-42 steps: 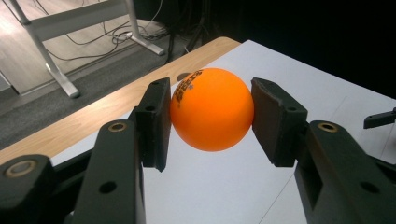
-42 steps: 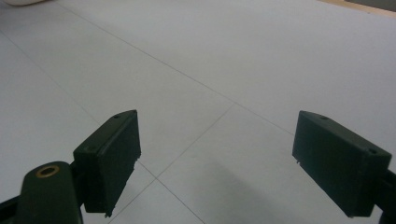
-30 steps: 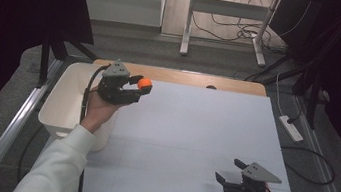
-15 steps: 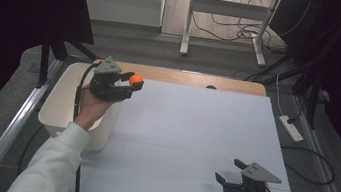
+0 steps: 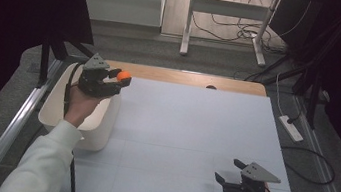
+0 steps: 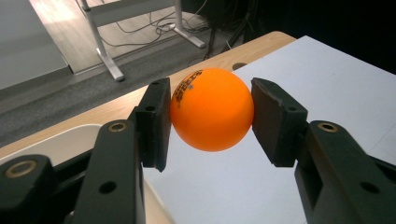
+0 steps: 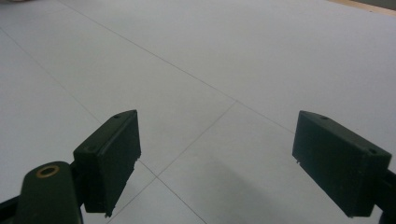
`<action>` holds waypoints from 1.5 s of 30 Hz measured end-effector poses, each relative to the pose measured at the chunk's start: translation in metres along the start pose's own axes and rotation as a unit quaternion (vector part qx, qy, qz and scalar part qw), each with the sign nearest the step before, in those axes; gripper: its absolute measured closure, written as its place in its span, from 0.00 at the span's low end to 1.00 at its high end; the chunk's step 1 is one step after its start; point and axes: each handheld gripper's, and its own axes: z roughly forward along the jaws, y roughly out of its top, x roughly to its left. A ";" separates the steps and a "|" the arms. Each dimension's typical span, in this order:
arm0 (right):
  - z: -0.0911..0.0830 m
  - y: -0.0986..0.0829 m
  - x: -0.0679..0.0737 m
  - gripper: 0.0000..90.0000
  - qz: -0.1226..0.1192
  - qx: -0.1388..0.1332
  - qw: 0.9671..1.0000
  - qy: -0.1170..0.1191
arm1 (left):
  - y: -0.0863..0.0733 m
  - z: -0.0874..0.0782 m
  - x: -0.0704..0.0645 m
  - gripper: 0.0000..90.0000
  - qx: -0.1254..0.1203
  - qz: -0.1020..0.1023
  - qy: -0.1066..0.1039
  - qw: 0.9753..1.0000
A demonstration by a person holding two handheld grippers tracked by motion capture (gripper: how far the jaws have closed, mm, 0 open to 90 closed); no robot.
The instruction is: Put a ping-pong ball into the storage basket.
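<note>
A: While the orange ball [image 6: 212, 108] sits clamped between the left tongs [image 5: 119, 79], where does it hang?
B: In the air, at the seam between the white bin [image 5: 54, 115] and the white-covered tabletop [image 5: 192, 139]. High view puts it just over the bin's inner, far corner, right at the rim.

A: Which way is the bin from the ball?
B: Toward the person's left and a bit nearer. My guess is the drop goes into the bin, so the move is a short sideways shift leftward, then letting go. Ball's round, no long axis to line up.

A: Grip?
B: Left gripper view shows both pads [image 6: 156, 119] touching the ball on opposite sides, about at its widest. Looks secure.

A: Other hand?
B: Right tongs [image 5: 229, 171] sit low at the near right of the tabletop, jaws spread wide with nothing between them; right gripper view shows bare sheet under them. Well apart from the ball, so the left hand is the one doing this.

A: Edges, room?
B: Bin rim is the one thing to clear. Wooden tabletop edge [image 5: 186, 78] runs just beyond the ball, floor past it. Open sheet everywhere to the right.
</note>
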 end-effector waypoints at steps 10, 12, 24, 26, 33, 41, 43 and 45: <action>0.000 0.000 0.000 0.17 0.001 -0.001 1.000 0.000 | -0.002 -0.009 0.011 0.56 -0.003 -0.010 0.015 1.000; 0.000 0.000 0.000 0.17 0.001 -0.001 1.000 0.000 | -0.002 -0.010 0.012 0.56 -0.003 -0.011 0.017 1.000; 0.000 0.000 0.000 0.17 0.002 -0.002 1.000 -0.002 | -0.006 -0.016 0.024 0.56 -0.001 -0.025 0.039 0.999; 0.000 0.001 0.000 0.17 0.002 -0.002 1.000 -0.002 | -0.006 -0.017 0.026 0.56 -0.001 -0.028 0.043 0.999; 0.001 0.001 0.000 0.17 0.000 -0.001 1.000 -0.002 | -0.007 -0.013 0.029 0.56 0.006 -0.032 0.050 0.998; 0.000 0.001 0.000 0.17 0.002 -0.002 1.000 -0.002 | -0.010 -0.005 0.036 0.56 0.022 -0.042 0.058 0.997; 0.000 0.001 0.000 0.17 0.002 -0.002 1.000 -0.002 | -0.010 -0.004 0.037 0.56 0.025 -0.043 0.061 0.997; 0.000 0.001 0.000 0.17 0.001 -0.001 1.000 -0.001 | -0.011 -0.002 0.039 0.56 0.029 -0.045 0.065 0.996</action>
